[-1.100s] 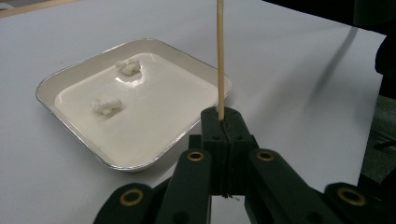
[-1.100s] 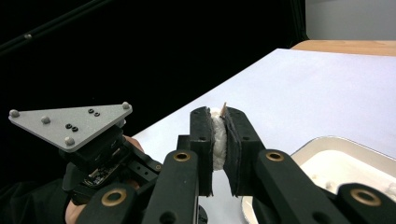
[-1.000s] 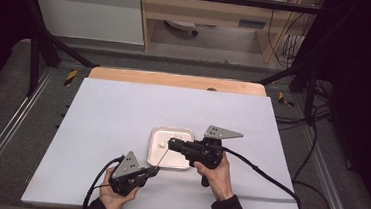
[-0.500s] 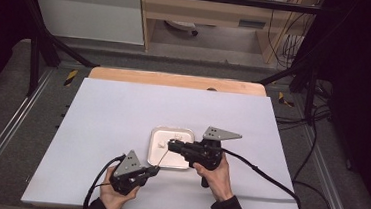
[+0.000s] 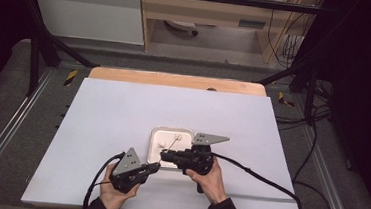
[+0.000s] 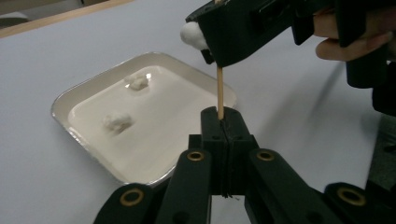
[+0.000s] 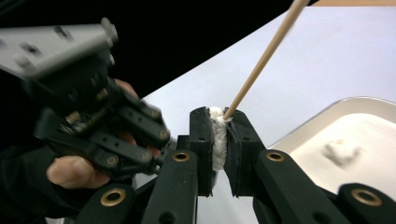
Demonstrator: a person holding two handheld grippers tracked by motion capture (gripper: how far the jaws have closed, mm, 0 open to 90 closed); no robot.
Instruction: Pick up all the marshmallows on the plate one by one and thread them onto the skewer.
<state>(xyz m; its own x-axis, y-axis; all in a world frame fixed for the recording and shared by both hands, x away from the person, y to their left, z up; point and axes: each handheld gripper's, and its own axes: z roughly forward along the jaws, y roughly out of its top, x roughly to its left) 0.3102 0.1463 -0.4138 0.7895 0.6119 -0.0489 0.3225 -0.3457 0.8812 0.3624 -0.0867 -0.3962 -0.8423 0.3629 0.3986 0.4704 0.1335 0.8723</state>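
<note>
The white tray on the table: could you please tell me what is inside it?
Two small white fluffy lumps lie apart on the tray floor, which looks otherwise bare. From the high view, the right hand-held gripper and wooden stick cover part of the near edge.

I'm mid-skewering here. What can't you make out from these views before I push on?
- Thin wooden skewer: its far end, left gripper view, hidden behind the right tongs.
- Soft white lump: how far the skewer enters it, right gripper view, covered by the jaws.
- Shallow white square tray: its near edge, high view, covered by both tongs.
</note>
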